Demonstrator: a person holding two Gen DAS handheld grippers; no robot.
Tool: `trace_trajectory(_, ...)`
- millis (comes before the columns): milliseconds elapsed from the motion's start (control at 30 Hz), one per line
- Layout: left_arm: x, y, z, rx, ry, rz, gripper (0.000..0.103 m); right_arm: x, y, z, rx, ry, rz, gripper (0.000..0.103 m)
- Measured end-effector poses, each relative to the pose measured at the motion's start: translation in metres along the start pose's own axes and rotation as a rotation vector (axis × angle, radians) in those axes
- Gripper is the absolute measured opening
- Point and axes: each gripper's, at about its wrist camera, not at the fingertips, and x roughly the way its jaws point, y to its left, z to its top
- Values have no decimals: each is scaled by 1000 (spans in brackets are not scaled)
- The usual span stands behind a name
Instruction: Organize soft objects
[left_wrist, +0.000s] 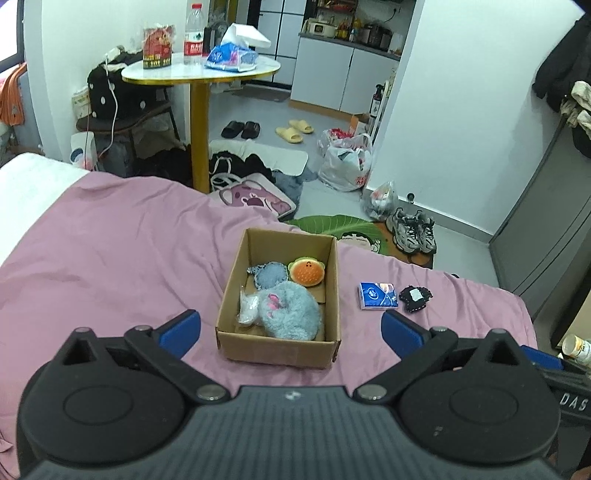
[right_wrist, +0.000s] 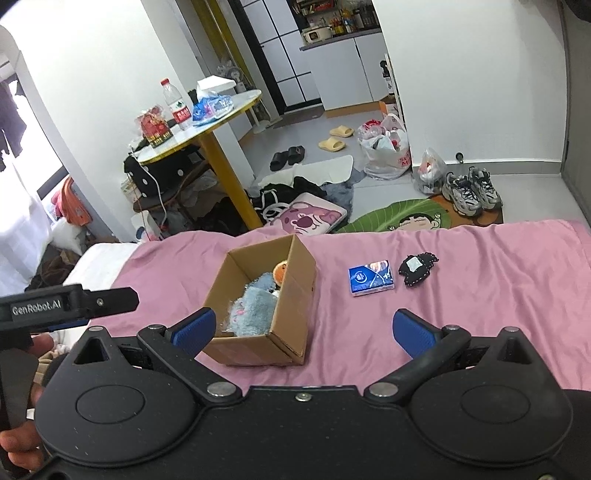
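Observation:
A cardboard box (left_wrist: 229, 288) stands on the pink bed sheet (left_wrist: 110, 251). It holds a fluffy grey-blue plush (left_wrist: 291, 314), an orange burger plush (left_wrist: 306, 272), a grey knitted pad (left_wrist: 269, 275) and a small clear bag (left_wrist: 248, 308). To its right lie a blue tissue pack (left_wrist: 377, 295) and a black soft patch (left_wrist: 415, 297). My left gripper (left_wrist: 291, 330) is open and empty, just before the box. My right gripper (right_wrist: 303, 330) is open and empty, in front of the box (right_wrist: 291, 291), the tissue pack (right_wrist: 371, 283) and the black patch (right_wrist: 417, 268).
Beyond the bed's far edge the floor holds a pink bag (left_wrist: 255, 197), clothes, slippers (left_wrist: 293, 131), plastic bags (left_wrist: 345, 162), sneakers (left_wrist: 415, 230) and a green mat (right_wrist: 399, 218). A round table (left_wrist: 201, 70) with a bottle and tissues stands behind. The left gripper's body (right_wrist: 66, 304) shows at left in the right wrist view.

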Motion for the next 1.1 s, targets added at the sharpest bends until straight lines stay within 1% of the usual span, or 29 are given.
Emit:
trace_trajectory(67,-8,-2,-2,19,-16,6,103,-6,0,-1,-5,-7,-2,103)
trace_trajectory(133,-15,-2,-4,30,-29,-4,103,-13,-1,-2,-8,-11,-7,103)
trace_trajectory(267,-22,-5,-8,50,-38,-6,103,-21,-1,-8,-35,-16,-30,103)
trace_trajectory(433,-23,-3,-15,83,-38,-11,103,-15,-2,-20,-58,26,-57,103)
trace_trajectory(500,-21,-1,-19,87,-30,12,103,-13,-1,-24,-73,37,-65,103)
trace_trajectory(633,-16,4,-25,65,-12,30,103,-10,5,-26,-101,60,-65,103)
trace_trajectory(767,-16,2,-30,85,-12,42,103,-9,8,-22,-96,64,-50,103)
trace_trajectory(867,-13,0,-31,96,-6,40,103,-6,12,-19,-115,67,-58,103)
trace_trajectory(1100,-9,-5,-31,124,3,22,103,-4,13,-21,-111,84,-77,103)
